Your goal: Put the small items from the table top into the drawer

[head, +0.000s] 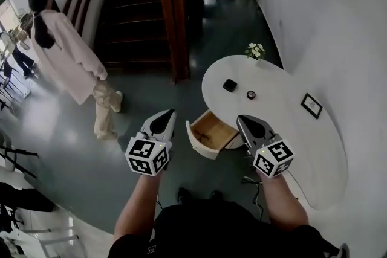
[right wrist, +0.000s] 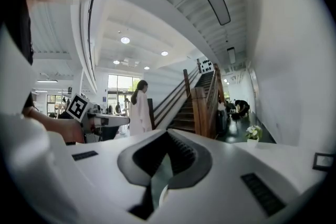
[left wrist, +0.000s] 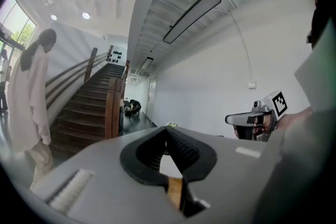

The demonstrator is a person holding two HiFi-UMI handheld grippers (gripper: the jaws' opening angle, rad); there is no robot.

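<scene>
White curved table (head: 302,142) stands by a dark staircase (head: 139,15). I hold the left gripper (head: 164,119) and right gripper (head: 248,124) forward, flanking the open drawer (head: 211,129), both closed and empty. A black square item (head: 229,85) and round item (head: 251,94) lie on the tabletop.

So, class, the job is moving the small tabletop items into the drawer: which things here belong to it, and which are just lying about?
Belong to the job: open drawer, small black square item, small round item, table, left gripper, right gripper (both shut, empty).

Just lying about: flower vase, framed picture (arguable), staircase, person in pale coat.
</scene>
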